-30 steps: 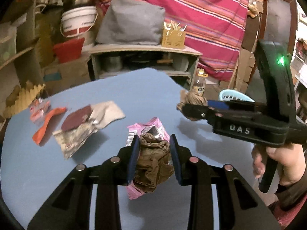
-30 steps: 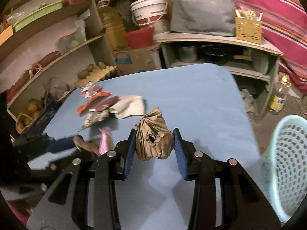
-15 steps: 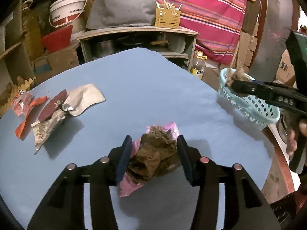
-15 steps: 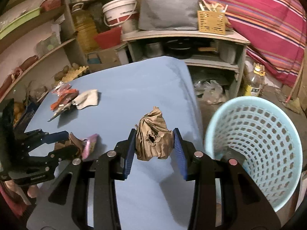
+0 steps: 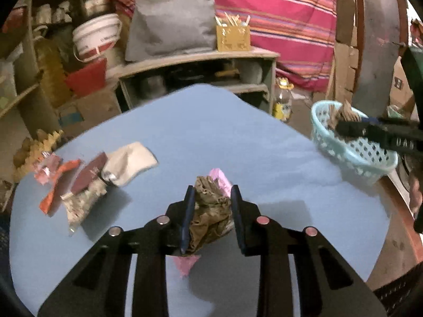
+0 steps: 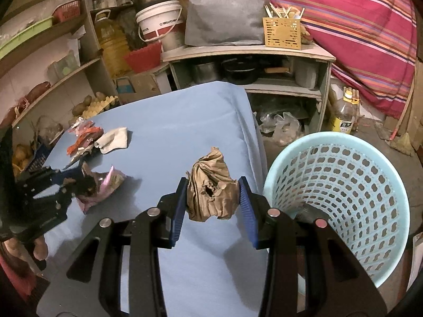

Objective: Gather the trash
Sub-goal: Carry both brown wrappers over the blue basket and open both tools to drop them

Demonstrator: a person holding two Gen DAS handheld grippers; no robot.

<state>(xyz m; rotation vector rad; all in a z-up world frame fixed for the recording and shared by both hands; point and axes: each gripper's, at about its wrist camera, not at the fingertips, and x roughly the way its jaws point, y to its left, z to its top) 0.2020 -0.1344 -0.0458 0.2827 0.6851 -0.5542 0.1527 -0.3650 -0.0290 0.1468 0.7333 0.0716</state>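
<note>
My left gripper (image 5: 211, 211) is shut on a crumpled brown paper wad with a pink wrapper (image 5: 208, 208), held above the blue table (image 5: 238, 137). My right gripper (image 6: 213, 200) is shut on a crumpled brown paper bag (image 6: 211, 190), held at the table's right edge beside the light-blue mesh basket (image 6: 343, 185). In the left wrist view the right gripper (image 5: 341, 124) holds its bag over the basket (image 5: 351, 148). In the right wrist view the left gripper (image 6: 79, 185) shows at the left with its wad.
A heap of wrappers and a white cloth (image 5: 92, 174) lies on the table's left side; it also shows in the right wrist view (image 6: 97, 140). A shelf unit (image 6: 251, 60) stands behind the table. An oil bottle (image 6: 343, 119) stands on the floor.
My right gripper has carried its paper bag rightward to the basket. My left gripper has lifted its wad and wrapper off the table and moved slightly right.
</note>
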